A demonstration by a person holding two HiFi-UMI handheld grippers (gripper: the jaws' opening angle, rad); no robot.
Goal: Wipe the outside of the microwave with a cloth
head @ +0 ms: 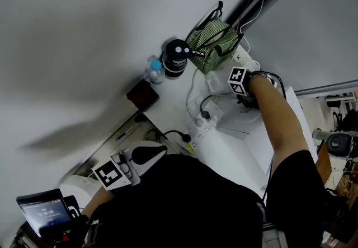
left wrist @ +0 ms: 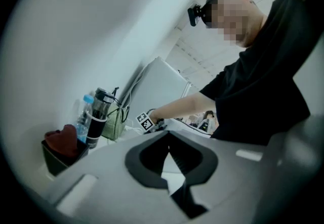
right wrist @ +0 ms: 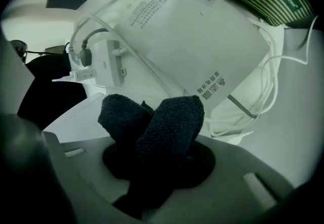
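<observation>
On the table, 1 bottle, 1 flask and 1 bag stand side by side along the wall. A box sits just before the bottle. A power strip lies between the box and the microwave. The right gripper, with the cloth between its jaws, is beside the bag and over a paper packet. The left gripper is well apart from it, nearer the person.

Rough, matt terry cloth
</observation>
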